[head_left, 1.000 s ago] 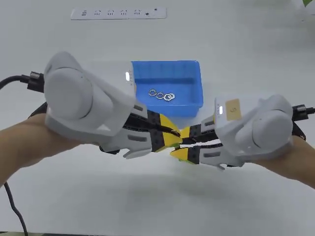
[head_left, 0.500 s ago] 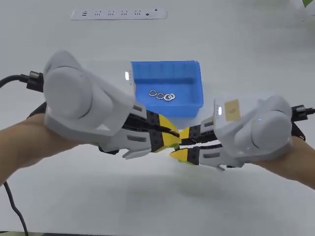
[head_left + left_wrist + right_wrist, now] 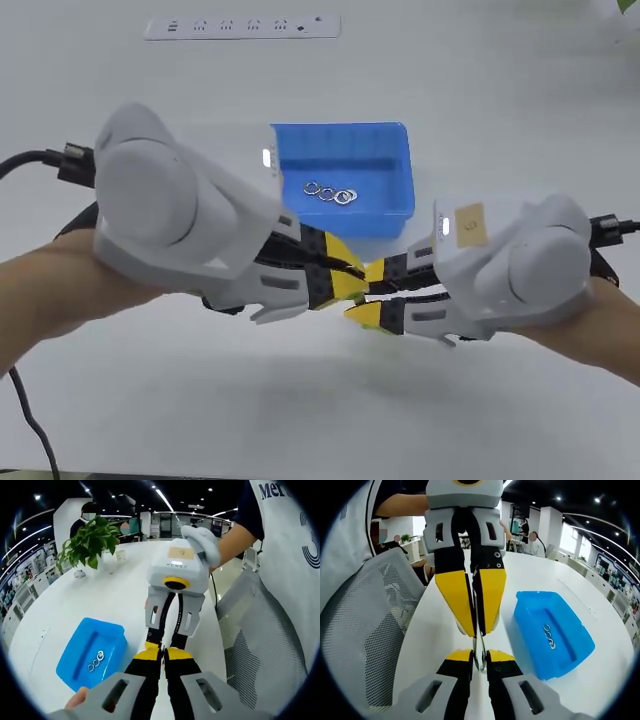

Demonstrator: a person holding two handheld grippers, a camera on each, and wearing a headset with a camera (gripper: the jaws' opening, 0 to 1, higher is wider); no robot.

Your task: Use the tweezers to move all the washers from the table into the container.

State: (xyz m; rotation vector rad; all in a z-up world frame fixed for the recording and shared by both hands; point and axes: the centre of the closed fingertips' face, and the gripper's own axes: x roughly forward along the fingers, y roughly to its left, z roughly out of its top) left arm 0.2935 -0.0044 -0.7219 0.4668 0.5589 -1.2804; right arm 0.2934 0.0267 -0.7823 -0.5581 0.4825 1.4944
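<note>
A white power strip (image 3: 241,27) lies flat at the far side of the head view, while the left gripper view shows a green potted plant (image 3: 89,542) standing upright, a grey mesh chair (image 3: 250,650) at its right side, and ceiling light strips (image 3: 162,497) overhead

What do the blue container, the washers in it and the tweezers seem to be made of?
Blue container: likely moulded plastic, given its uniform colour, soft sheen and rounded rim.
Washers: apparently metal, silvery with bright glints.
Tweezers: probably steel, seen as thin grey reflective strips; the finish is too small to judge.
</note>
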